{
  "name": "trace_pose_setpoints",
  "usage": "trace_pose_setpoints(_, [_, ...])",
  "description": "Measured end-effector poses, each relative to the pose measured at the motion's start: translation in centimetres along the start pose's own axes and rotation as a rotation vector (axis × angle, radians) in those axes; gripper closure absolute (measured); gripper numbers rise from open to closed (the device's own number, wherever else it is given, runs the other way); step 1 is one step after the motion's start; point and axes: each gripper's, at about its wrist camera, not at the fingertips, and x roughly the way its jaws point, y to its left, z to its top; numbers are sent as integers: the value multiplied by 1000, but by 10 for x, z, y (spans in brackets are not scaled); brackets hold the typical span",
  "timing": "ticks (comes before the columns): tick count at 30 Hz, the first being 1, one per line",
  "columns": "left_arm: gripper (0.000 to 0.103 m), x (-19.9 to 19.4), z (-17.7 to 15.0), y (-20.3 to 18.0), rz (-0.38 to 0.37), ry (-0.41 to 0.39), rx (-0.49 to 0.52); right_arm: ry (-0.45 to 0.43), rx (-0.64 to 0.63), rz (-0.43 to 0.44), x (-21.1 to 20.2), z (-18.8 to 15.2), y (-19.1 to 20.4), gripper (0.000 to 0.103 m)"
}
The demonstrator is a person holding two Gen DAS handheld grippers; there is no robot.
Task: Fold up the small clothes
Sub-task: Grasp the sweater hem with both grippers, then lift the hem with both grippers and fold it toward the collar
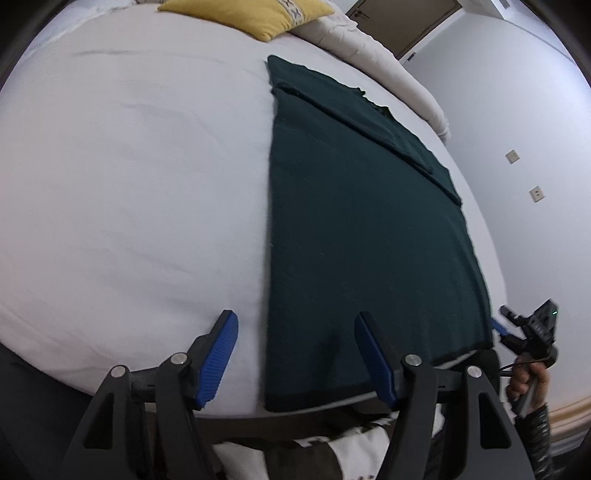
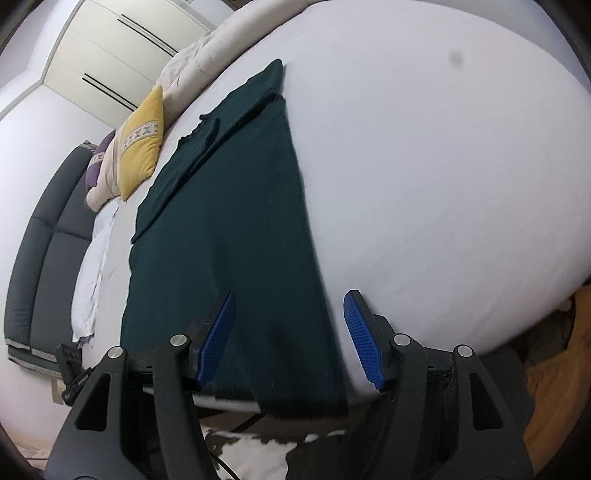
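A dark green garment (image 1: 351, 221) (image 2: 229, 221) lies flat on the white bed (image 1: 129, 184) (image 2: 443, 184), its sleeves folded in over the body at the far end. My left gripper (image 1: 295, 317) hovers open over the near hem's left corner, one finger above the sheet and the other above the cloth. My right gripper (image 2: 291, 295) is open too and straddles the garment's right edge near the hem. Nothing is between either pair of pads. In the left wrist view the right gripper (image 1: 504, 325) shows at the hem's far corner, held by a hand (image 1: 528, 380).
A yellow pillow (image 1: 243, 14) (image 2: 142, 147) and a cream duvet (image 1: 388, 55) lie at the far side of the bed. A dark grey headboard (image 2: 44, 240) runs along one end. A wardrobe (image 2: 110, 55) and a door (image 1: 406, 22) stand beyond.
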Motion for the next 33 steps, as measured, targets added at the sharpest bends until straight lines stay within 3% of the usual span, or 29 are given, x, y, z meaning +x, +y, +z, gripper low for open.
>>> trace_pose_setpoints(7, [41, 5, -4, -5, -12, 29, 13, 16, 15, -7, -11, -9, -7, 44])
trace_pose_setpoints(12, [69, 7, -1, 2, 13, 36, -6, 44, 21, -26, -14, -10, -13, 44])
trace_pose_setpoints(14, [75, 7, -2, 3, 24, 43, -5, 62, 25, -36, -12, -11, -16, 44])
trace_pose_setpoints(19, [75, 5, -4, 5, 18, 50, -14, 86, 20, -35, -10, -11, -17, 44])
trace_pose_setpoints(23, [65, 2, -5, 8, -14, 61, -34, 100, 12, -44, -9, -14, -17, 44])
trace_pose_setpoints(26, [64, 2, -6, 8, -19, 72, -32, 101, 9, -44, -9, -14, -17, 46])
trace_pose_setpoints(33, [70, 3, -7, 7, -10, 84, -33, 140, -25, -89, -4, -16, -14, 61])
